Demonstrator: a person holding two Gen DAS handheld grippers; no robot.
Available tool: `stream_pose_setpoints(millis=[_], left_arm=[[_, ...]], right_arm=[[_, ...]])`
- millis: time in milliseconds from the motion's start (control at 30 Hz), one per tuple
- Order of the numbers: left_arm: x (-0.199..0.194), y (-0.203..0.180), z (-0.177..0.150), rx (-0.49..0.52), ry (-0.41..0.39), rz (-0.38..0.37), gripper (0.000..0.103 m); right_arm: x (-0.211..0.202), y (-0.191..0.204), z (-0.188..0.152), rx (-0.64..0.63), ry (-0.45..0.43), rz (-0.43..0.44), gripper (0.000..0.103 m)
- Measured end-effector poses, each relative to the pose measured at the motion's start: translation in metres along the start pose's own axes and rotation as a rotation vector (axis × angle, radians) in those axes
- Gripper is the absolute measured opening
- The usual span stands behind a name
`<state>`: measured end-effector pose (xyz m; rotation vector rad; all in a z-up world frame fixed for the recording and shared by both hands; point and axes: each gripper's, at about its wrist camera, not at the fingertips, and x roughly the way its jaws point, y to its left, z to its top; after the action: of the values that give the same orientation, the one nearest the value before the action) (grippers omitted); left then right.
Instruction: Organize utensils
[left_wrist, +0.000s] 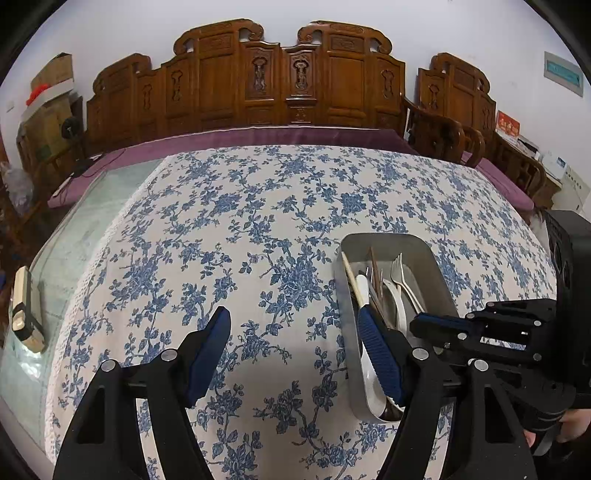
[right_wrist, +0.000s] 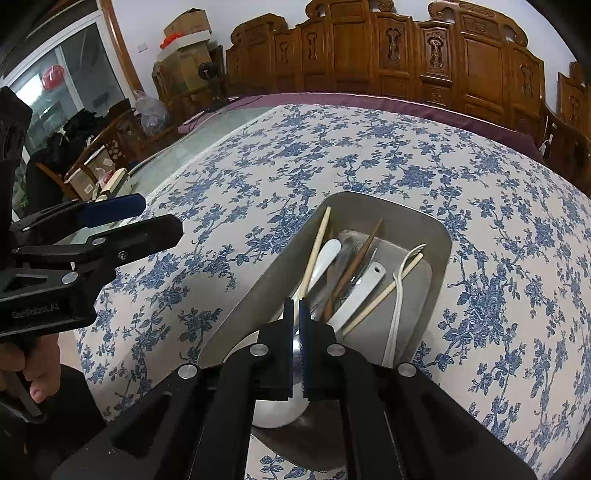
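Note:
A grey metal tray (right_wrist: 439, 236) sits on the floral tablecloth and holds several utensils: white spoons (right_wrist: 325, 258), wooden chopsticks (right_wrist: 380, 295), a brown stick and a white fork (left_wrist: 400, 277). My right gripper (right_wrist: 296, 310) is over the tray's near end, shut on a metal spoon (right_wrist: 280, 410) whose bowl hangs between the fingers. My left gripper (left_wrist: 295, 347) is open and empty, low over the cloth just left of the tray (left_wrist: 436, 258); its right finger overlaps the tray's left rim. It also shows in the right wrist view (right_wrist: 122, 221).
The blue floral tablecloth (left_wrist: 258, 221) covers a glass-topped table, bare glass at the left (left_wrist: 92, 206). A small cream and black object (left_wrist: 26, 310) lies on the glass. A carved wooden bench with a purple cushion (left_wrist: 258, 133) stands behind.

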<state>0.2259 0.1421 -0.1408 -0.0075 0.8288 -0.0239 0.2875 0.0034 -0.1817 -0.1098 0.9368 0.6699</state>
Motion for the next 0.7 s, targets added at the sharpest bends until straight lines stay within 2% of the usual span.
stream_pose_setpoints(millis=[267, 333, 400, 433, 467, 533, 600, 700], left_arm=[[-0.004, -0.006, -0.003, 0.001, -0.002, -0.007, 0.071], [-0.005, -0.01, -0.003, 0.001, -0.004, -0.009, 0.071], [-0.007, -0.013, -0.003, 0.002, -0.004, -0.011, 0.074], [-0.007, -0.014, -0.003, 0.004, -0.005, -0.01, 0.084], [-0.01, -0.018, -0.003, 0.007, -0.017, -0.005, 0.088], [-0.012, -0.022, -0.003, 0.013, -0.026, -0.004, 0.088], [-0.015, -0.027, -0.003, 0.016, -0.032, 0.0, 0.092], [-0.018, -0.034, -0.003, 0.021, -0.042, 0.002, 0.095]], right_arm=[[-0.031, -0.015, -0.008, 0.027, -0.064, -0.055, 0.007], [-0.044, -0.019, -0.011, 0.033, -0.09, -0.075, 0.02], [-0.055, -0.022, -0.014, 0.038, -0.119, -0.101, 0.046], [-0.062, -0.025, -0.016, 0.047, -0.131, -0.116, 0.053], [-0.068, -0.029, -0.018, 0.059, -0.14, -0.123, 0.063], [-0.078, -0.034, -0.022, 0.075, -0.153, -0.134, 0.073], [-0.088, -0.038, -0.027, 0.082, -0.168, -0.172, 0.089], [-0.1, -0.044, -0.037, 0.109, -0.188, -0.199, 0.101]])
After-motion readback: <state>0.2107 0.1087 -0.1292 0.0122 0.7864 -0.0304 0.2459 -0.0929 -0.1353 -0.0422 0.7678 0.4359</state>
